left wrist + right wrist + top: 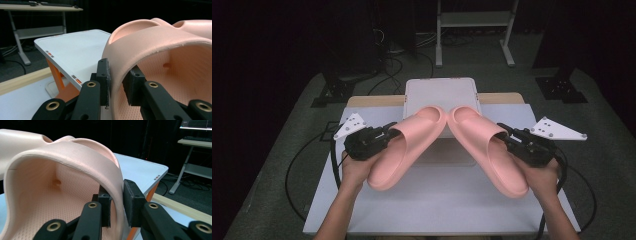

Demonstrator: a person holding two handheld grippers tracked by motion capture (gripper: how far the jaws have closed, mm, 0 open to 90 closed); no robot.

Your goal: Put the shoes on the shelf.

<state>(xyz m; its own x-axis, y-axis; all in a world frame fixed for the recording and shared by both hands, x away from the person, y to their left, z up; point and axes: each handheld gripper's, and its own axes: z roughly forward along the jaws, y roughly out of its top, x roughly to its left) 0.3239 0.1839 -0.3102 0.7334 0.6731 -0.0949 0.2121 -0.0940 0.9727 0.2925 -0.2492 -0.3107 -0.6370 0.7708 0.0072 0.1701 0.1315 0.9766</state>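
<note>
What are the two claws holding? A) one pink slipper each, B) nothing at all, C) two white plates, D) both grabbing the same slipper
A: the left claw pinches the strap of the left pink slipper, and the right claw pinches the strap of the right pink slipper; their toes meet over the white stand.

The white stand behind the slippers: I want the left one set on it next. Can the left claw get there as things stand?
Probably yes. The left claw grips the left slipper by its strap, and the toe already overlaps the white stand; nothing lies between.
</note>
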